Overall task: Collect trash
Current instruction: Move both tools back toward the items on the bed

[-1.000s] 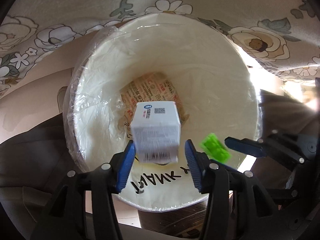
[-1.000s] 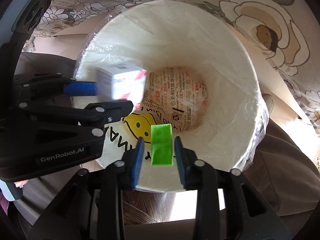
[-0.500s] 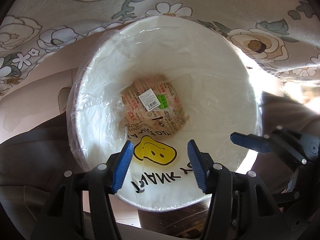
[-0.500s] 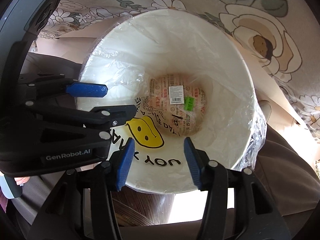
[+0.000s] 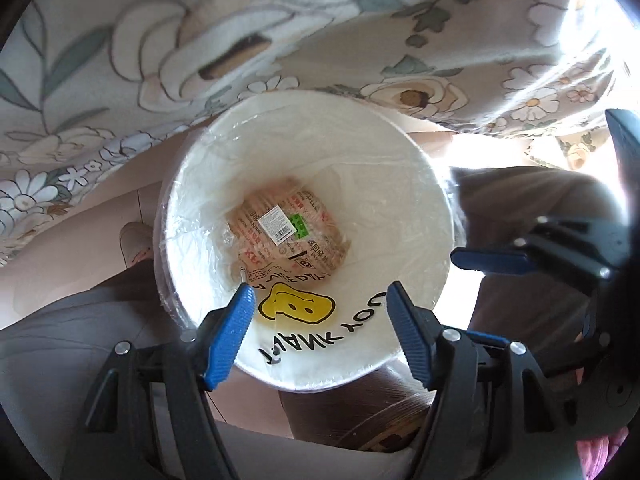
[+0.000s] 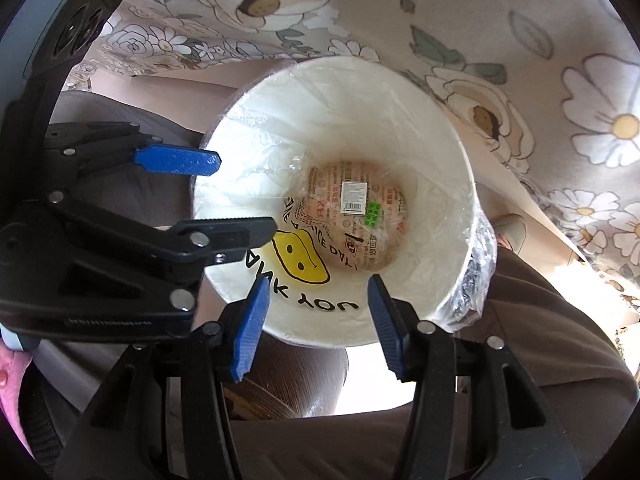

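A white trash bin lined with a clear bag printed with a yellow smiley sits below both grippers; it also shows in the right wrist view. At its bottom lie a white box and a green brick, seen too in the right wrist view as the box and the brick. My left gripper is open and empty above the bin's near rim. My right gripper is open and empty beside it.
A floral cloth hangs behind the bin. The left gripper's body fills the left of the right wrist view. A brown surface lies around the bin, and a dark wrapped object is under its near edge.
Both grippers opened and let go: the white box and the green brick fell to the bin's bottom. Both grippers have since drawn back and up from the bin.
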The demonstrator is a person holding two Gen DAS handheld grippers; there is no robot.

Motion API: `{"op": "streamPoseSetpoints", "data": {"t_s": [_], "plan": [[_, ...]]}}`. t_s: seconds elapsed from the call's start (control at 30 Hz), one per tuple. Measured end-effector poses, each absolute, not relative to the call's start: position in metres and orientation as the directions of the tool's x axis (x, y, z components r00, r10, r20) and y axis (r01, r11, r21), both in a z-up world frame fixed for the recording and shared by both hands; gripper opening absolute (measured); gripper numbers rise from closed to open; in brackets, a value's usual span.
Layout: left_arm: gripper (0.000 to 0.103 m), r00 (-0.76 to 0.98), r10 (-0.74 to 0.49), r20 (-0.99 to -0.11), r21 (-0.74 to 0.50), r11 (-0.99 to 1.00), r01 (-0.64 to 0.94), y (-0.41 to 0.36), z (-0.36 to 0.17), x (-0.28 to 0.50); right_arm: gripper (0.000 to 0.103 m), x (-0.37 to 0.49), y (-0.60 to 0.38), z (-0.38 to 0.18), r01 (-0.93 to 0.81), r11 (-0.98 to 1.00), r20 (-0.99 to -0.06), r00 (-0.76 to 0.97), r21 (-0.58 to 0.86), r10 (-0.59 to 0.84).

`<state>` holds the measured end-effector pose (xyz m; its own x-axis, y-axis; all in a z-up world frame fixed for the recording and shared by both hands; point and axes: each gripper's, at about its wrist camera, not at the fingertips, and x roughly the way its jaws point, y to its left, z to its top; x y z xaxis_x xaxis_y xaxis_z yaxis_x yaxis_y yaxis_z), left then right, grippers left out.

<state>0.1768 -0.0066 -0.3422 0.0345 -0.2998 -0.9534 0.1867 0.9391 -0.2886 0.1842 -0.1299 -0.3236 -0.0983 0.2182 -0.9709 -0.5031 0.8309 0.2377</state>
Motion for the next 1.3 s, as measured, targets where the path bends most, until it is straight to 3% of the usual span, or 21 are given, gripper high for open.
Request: {"op": "streamPoseSetpoints", "data": {"t_s": [0.37, 0.63, 0.93, 1.3], "plan": [[0.085, 0.254, -0.374, -0.892, -0.313, 0.917, 0.248, 0.025, -0.222, 0.169, 0.056, 0.196, -0.169, -0.206, -0.452, 0.858, -0.946, 0.083, 0.245, 0.314], [0.091, 0.487, -0.289, -0.824, -0.179, 0.949, 0.261, 0.043, -0.131, 0.193, 0.063, 0.224, -0.182, -0.104, -0.461, 0.872, -0.892, 0.308, 0.163, 0.329], [0.091, 0.575, -0.171, -0.800, -0.042, 0.972, 0.230, 0.062, -0.094, 0.261, 0.069, 0.290, -0.214, -0.037, -0.480, 0.877, -0.812, 0.507, 0.011, 0.288], [0.091, 0.609, -0.123, -0.783, 0.068, 0.957, 0.281, 0.056, -0.090, 0.350, 0.069, 0.400, -0.241, -0.028, -0.508, 0.849, -0.817, 0.546, -0.146, 0.186]]}}
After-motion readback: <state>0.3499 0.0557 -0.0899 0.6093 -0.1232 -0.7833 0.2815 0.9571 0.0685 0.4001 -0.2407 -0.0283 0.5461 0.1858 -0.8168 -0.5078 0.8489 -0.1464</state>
